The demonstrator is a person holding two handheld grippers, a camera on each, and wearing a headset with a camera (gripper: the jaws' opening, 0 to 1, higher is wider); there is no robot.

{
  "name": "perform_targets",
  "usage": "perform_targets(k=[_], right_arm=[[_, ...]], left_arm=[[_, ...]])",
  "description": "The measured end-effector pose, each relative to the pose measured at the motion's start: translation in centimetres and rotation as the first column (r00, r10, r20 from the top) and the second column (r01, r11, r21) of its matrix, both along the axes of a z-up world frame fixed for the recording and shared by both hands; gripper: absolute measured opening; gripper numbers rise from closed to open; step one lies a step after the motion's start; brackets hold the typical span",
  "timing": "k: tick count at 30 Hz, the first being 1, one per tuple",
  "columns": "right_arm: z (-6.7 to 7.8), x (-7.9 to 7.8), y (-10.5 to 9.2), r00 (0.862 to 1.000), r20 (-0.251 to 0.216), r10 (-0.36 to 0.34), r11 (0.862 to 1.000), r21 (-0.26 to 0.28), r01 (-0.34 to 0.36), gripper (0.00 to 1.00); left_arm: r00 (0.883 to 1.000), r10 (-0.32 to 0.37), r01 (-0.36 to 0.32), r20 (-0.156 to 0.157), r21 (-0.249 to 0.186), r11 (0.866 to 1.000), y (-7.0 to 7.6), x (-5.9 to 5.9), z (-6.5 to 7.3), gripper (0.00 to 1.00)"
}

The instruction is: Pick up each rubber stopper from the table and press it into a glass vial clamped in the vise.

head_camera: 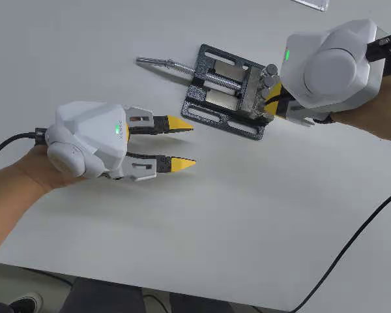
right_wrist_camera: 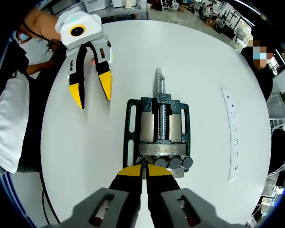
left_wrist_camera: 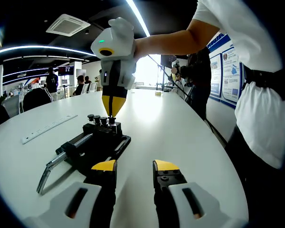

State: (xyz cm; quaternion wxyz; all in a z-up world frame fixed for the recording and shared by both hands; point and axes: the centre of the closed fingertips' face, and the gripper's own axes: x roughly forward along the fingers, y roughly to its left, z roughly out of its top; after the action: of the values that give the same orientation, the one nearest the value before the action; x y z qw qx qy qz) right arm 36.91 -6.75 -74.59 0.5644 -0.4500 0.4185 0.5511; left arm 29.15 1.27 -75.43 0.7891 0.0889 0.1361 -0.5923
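Note:
A black vise (head_camera: 225,91) lies on the white table (head_camera: 247,215), with several grey-stoppered vials (head_camera: 268,79) clamped in a row at its right end. My right gripper (head_camera: 277,104) stands over that row, jaws shut. In the right gripper view its tips (right_wrist_camera: 145,168) meet right at the leftmost stopper, beside the other stoppers (right_wrist_camera: 173,162). The left gripper view shows the right gripper (left_wrist_camera: 113,111) pointing straight down at the vials (left_wrist_camera: 102,119). My left gripper (head_camera: 182,143) hovers open to the left of the vise, nothing between its fingers (left_wrist_camera: 104,165).
The vise's screw handle (head_camera: 159,63) sticks out to the left. A white ruler (right_wrist_camera: 232,137) lies beyond the vise. A black cable (head_camera: 352,241) crosses the table's near right corner. People stand around the table's far side.

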Motion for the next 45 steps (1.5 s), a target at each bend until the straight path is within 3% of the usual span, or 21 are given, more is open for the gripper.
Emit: perform_targets(k=[16,45], right_arm=[[-0.15,0.05,-0.05,1.000,0.002,0.004,1.000,-0.016,-0.004,0.02],[0.19,-0.11,0.09,1.000,-0.002,0.004,1.000,0.003,-0.004,0.00]], left_arm=[[1.000,0.000,0.000,0.002,-0.004,1.000,-0.27,-0.01,0.09,0.27],[1.000,-0.006,0.006,0.007,0.001,1.000,-0.29,-0.23,0.26,0.26]])
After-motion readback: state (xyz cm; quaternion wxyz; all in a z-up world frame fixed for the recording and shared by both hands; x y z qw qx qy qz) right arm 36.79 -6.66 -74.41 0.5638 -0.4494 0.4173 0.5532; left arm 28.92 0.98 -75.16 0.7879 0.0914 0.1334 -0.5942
